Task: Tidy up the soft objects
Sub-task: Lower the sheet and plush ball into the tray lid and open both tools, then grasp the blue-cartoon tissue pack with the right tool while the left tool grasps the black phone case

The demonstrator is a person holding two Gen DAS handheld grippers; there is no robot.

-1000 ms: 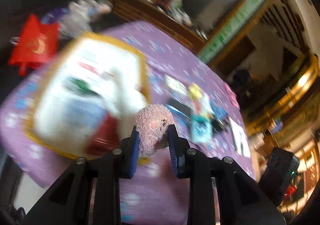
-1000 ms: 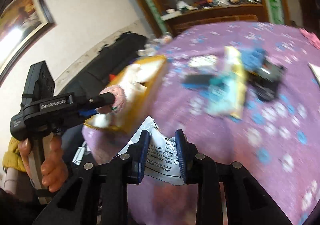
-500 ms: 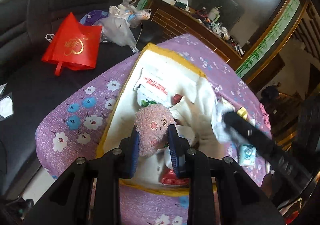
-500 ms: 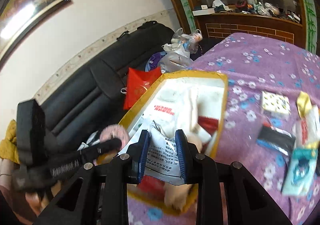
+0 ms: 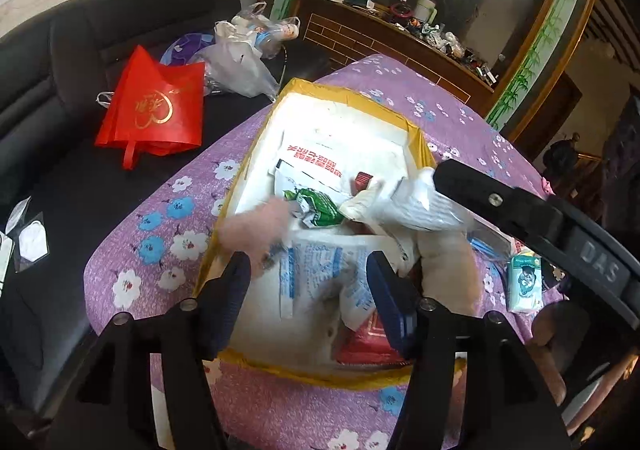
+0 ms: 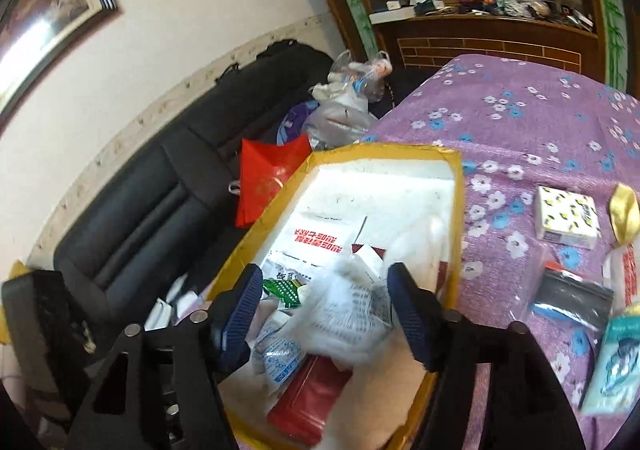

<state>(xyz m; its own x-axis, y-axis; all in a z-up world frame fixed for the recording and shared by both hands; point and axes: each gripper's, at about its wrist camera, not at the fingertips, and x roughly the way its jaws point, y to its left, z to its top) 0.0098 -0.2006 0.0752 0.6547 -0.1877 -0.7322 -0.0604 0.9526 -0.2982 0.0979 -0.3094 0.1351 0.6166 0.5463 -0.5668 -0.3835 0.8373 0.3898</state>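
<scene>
A white foam box with a yellow taped rim (image 5: 352, 93) (image 6: 384, 153) sits on the purple flowered tablecloth and holds several packets. My left gripper (image 5: 308, 282) is open over the box's near end; a blurred pink plush toy (image 5: 256, 226) is just beyond its left finger, free of it. My right gripper (image 6: 324, 306) is open above the box; a crumpled white printed packet (image 6: 348, 318) lies blurred between and below its fingers. The right gripper's body (image 5: 520, 217) crosses the left wrist view on the right.
A black sofa (image 5: 60, 61) with a red bag (image 5: 156, 109) and plastic bags (image 5: 240, 61) lies left of the table. Tissue packs (image 6: 568, 217), a black zip bag (image 6: 572, 302) and a teal wipes pack (image 6: 616, 362) lie on the cloth to the box's right. A wooden cabinet stands behind.
Both grippers have opened over the box. The pink plush toy has left the left gripper and the white packet has left the right gripper; both appear blurred in motion.
</scene>
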